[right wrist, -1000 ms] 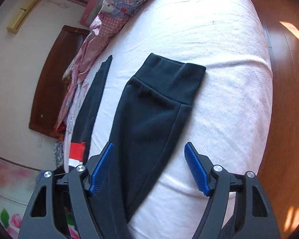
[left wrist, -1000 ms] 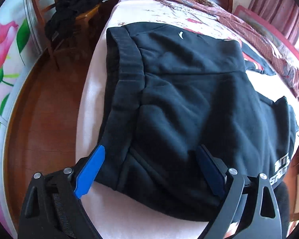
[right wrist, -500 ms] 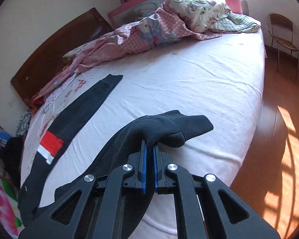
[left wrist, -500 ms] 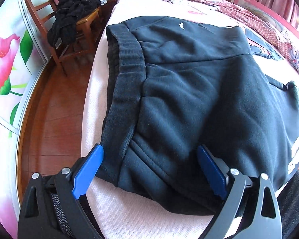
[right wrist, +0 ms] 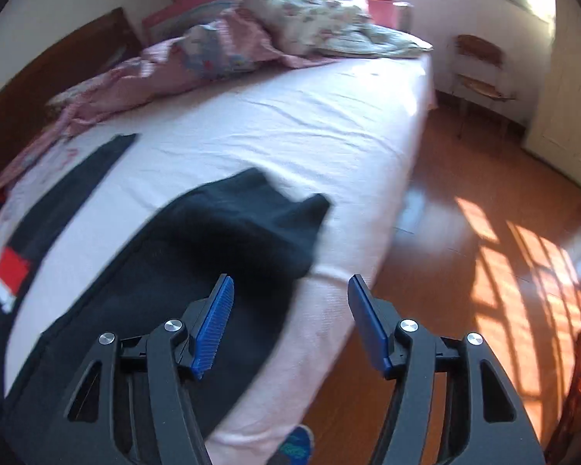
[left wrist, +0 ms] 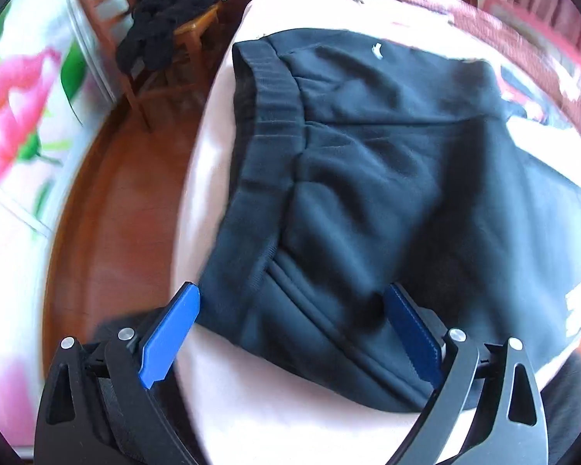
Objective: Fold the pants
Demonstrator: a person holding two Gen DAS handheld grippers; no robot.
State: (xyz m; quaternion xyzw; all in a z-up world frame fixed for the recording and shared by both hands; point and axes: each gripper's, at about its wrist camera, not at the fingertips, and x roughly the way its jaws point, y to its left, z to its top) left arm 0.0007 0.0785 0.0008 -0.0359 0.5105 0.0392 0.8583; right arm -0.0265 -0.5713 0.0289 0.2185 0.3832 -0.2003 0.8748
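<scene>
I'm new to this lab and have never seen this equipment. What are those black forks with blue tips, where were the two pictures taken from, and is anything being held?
No robot arm here: a person holds a two-finger tool in each hand, each with a camera looking along its fingers. The left view shows the left tool, open, its blue fingers on either side of the waist end of the dark pants spread on the bed. The right view shows the right tool, also open, near a pant-leg cuff that lies on the sheet. Nothing is held. Rumpled bedding sits at the far side.

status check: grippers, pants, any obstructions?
Left gripper open, straddling pants waistband end. Right gripper open, cuff on bed. Nothing in the way.
</scene>
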